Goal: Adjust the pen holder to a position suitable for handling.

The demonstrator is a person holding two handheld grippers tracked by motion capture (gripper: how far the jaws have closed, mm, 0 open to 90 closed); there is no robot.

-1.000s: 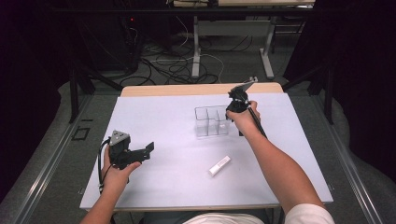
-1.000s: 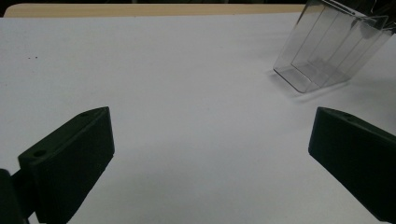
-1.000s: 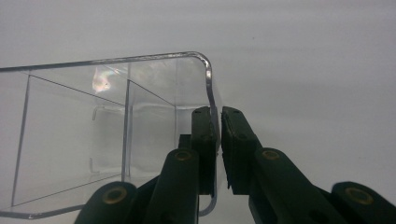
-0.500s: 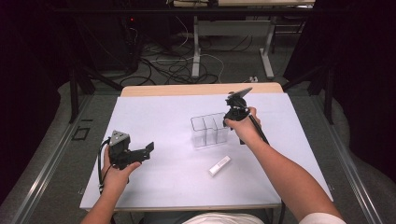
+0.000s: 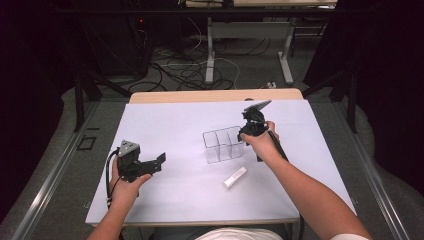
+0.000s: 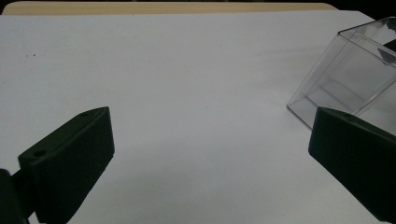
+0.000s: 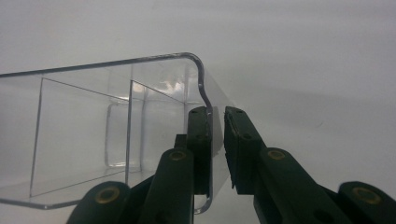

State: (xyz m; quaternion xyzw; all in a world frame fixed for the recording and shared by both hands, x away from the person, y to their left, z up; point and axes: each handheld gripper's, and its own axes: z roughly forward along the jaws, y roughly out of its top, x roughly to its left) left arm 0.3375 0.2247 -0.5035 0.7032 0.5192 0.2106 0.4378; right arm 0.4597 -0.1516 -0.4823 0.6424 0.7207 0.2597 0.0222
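Note:
A clear plastic box [image 5: 223, 145] with inner dividers stands on the white table sheet [image 5: 190, 125]. My right gripper [image 5: 249, 132] points down at its right end wall. In the right gripper view the box [image 7: 116, 126] has that wall between the jaws of my right gripper [image 7: 216, 114]. One pad lies against the inside face and the other stands a sliver off the outside, the jaws having just eased apart. My left gripper [image 5: 151, 165] rests low at the left, open and empty. From the left gripper view the box [image 6: 355, 74] lies off to the right of my left gripper [image 6: 210, 163].
A small white oblong piece [image 5: 234, 178] lies on the sheet just in front of the box. The table's wooden far edge [image 5: 215, 95] runs behind the sheet. Beyond it the floor holds cables and desk legs [image 5: 210, 55].
The right hand has drawn the clear box nearer to the person and slightly left, closer to the white piece. The left hand and its gripper have stayed where they were.

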